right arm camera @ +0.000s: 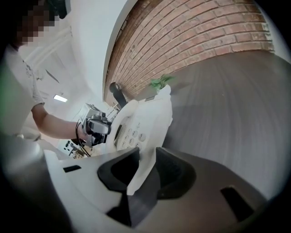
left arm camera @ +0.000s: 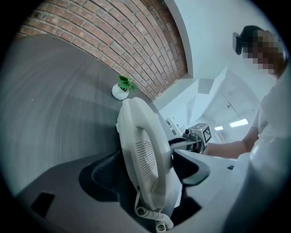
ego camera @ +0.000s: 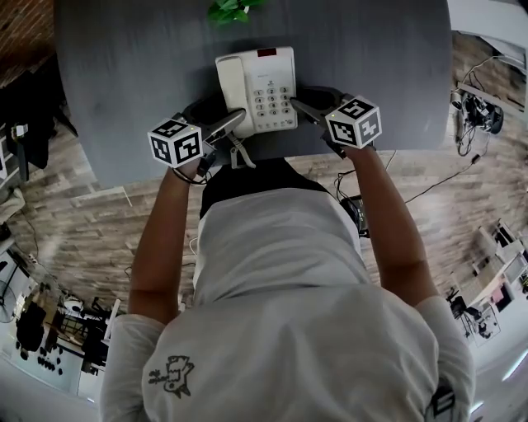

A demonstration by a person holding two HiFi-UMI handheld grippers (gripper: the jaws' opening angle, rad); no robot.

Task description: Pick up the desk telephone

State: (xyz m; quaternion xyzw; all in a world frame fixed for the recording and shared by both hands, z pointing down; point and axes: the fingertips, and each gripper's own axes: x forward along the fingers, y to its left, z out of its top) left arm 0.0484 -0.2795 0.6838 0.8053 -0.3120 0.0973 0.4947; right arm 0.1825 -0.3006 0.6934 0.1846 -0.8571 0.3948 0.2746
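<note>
A wide grey table (ego camera: pixel 115 82) lies bare to the left and right of the desk telephone (ego camera: pixel 257 89), leaving open room on both flanks. Close in, the left gripper (ego camera: pixel 233 136) straddles its handset side and the right gripper (ego camera: pixel 307 109) its keypad edge, blocking both near corners. A small potted plant (ego camera: pixel 231 10) stands just beyond, at the far edge; the gap there looks narrow, though it is hard to judge. The person's body fills the near edge.
</note>
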